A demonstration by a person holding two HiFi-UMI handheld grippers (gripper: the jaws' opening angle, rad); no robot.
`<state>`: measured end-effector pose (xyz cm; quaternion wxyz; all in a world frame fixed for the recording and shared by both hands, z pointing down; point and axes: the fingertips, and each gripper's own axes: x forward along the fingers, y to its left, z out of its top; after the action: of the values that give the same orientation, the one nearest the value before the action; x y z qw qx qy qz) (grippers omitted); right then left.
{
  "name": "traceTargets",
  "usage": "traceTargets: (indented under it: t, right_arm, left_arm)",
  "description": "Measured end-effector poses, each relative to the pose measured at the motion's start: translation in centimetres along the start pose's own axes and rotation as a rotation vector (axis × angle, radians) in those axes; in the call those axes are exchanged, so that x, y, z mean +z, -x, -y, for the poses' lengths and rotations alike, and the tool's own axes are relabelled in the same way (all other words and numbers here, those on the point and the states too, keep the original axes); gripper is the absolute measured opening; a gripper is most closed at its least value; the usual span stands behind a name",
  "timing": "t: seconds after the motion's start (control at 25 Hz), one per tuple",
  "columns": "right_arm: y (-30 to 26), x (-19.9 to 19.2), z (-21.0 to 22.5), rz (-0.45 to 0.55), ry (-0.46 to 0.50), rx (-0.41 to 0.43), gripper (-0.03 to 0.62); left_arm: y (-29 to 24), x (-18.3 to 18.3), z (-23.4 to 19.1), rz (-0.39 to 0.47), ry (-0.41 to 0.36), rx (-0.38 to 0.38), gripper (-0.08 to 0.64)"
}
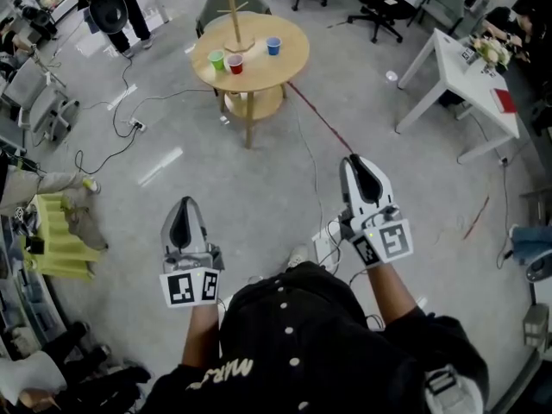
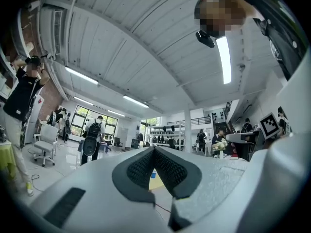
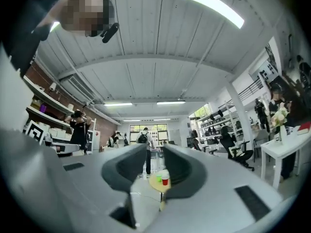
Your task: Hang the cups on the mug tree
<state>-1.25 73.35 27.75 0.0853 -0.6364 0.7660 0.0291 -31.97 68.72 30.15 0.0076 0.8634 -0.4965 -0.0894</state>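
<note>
The mug tree (image 1: 234,20) stands upright on the table (image 1: 289,60), well apart from the left gripper (image 1: 184,202) and right gripper (image 1: 356,159), both closed and empty.

Office lab (desks (image 1: 448,59), swivel chairs (image 1: 379,7))

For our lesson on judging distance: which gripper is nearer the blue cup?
Right. The right gripper is held further forward, below and right of the blue cup on the round table; the left gripper sits further back, lower left.
</note>
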Motion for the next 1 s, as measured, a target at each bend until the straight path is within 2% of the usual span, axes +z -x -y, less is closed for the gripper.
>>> traceTargets:
  t: [0.08, 0.12, 0.32, 0.64, 0.76, 1.0]
  right_arm:
    - [-0.4, -0.1, 0.0, 0.011, -0.004, 0.039, 0.408]
    - [-0.6, -0.2, 0.2, 0.009, 0.0, 0.048, 0.431]
    - [-1.6, -0.6, 2.1, -0.003, 0.033, 0.076, 0.407]
    - [-2.6, -1.1, 7.1, -0.035, 0.01, 0.078, 0.396]
    - [-3.5, -1.6, 7.7, -0.044, 0.022, 0.083, 0.397]
    - [-6.3, -2.4, 9.4, -0.049, 0.022, 0.069, 0.397]
  left_arm:
    - [-0.4, -0.2, 0.4, -0.002, -0.002, 0.001, -0.006]
    - [-0.6, -0.3, 0.5, -0.002, -0.003, 0.001, -0.006]
    - [-2.6, -0.8, 1.8, -0.002, -0.014, 0.015, -0.006]
    - [-6.1, -1.2, 5.7, 0.004, -0.013, 0.027, -0.006]
    - [-6.9, -1.6, 6.1, -0.003, -0.031, 0.01, -0.006]
    - [-9.8, -3.0, 4.5, -0.002, 0.005, 0.027, -0.006]
